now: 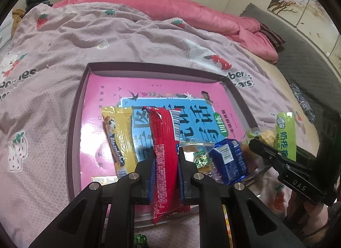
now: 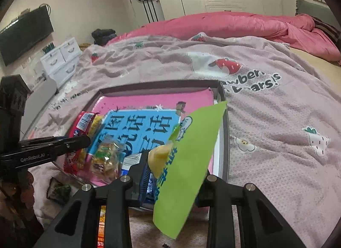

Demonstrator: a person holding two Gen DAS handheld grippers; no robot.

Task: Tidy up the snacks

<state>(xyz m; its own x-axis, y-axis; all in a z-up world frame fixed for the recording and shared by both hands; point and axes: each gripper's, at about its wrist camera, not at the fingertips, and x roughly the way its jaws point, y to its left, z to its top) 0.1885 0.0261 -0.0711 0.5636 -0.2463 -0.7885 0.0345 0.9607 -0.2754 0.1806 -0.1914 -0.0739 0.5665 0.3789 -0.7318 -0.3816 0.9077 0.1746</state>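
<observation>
My left gripper (image 1: 166,158) is shut on a long red snack packet (image 1: 164,141), held upright over the near part of a shallow box (image 1: 149,65) with a pink and blue printed floor. In the box lie a yellow Alpenliebe packet (image 1: 117,139), a clear packet with a green label (image 1: 200,156) and a blue packet (image 1: 230,162). My right gripper (image 2: 172,169) is shut on a light green packet (image 2: 187,162) over the box's near right corner; its right finger is hidden behind the packet. The left gripper (image 2: 85,139) and red packet (image 2: 82,122) show at the left of the right wrist view.
The box lies on a pinkish strawberry-print blanket (image 2: 266,120) on a bed, with a pink duvet (image 2: 223,24) behind. A small dark green packet (image 2: 59,190) lies on the blanket near the box's front left. White drawers (image 2: 61,60) and a dark screen (image 2: 23,32) stand at far left.
</observation>
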